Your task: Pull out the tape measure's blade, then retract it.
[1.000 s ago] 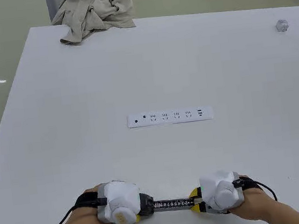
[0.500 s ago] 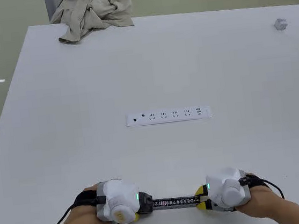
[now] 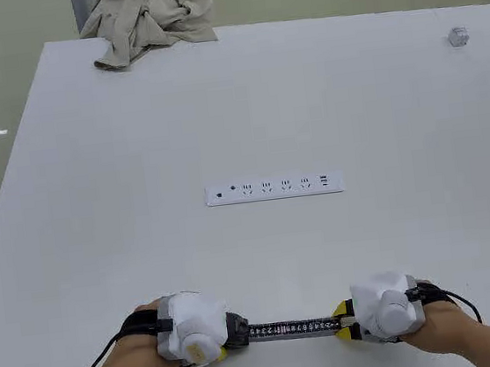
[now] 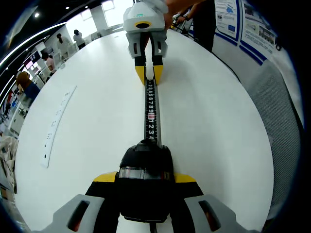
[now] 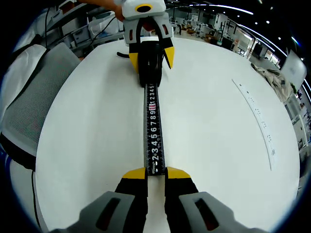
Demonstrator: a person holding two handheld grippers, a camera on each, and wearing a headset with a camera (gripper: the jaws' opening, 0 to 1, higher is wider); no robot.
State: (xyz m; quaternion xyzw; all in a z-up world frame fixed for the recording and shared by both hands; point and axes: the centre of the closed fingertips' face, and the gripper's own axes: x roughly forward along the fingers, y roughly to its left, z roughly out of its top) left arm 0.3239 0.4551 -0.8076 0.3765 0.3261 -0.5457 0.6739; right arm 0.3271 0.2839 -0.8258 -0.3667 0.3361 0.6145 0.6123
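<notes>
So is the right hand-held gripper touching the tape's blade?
Touching. The right gripper view shows the right hand-held gripper pinching the end of the blade between its yellow tips.

L claw (image 3: 234, 333) clamps tape measure (image 4: 146, 179) body; R claw (image 3: 342, 324) pinches blade (image 3: 292, 328) tip. Claws oppose tip-to-tip, well apart, approx. level.

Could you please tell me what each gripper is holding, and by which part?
The left gripper grips the tape measure by its black case; the right gripper pinches the end of the blade.
</notes>
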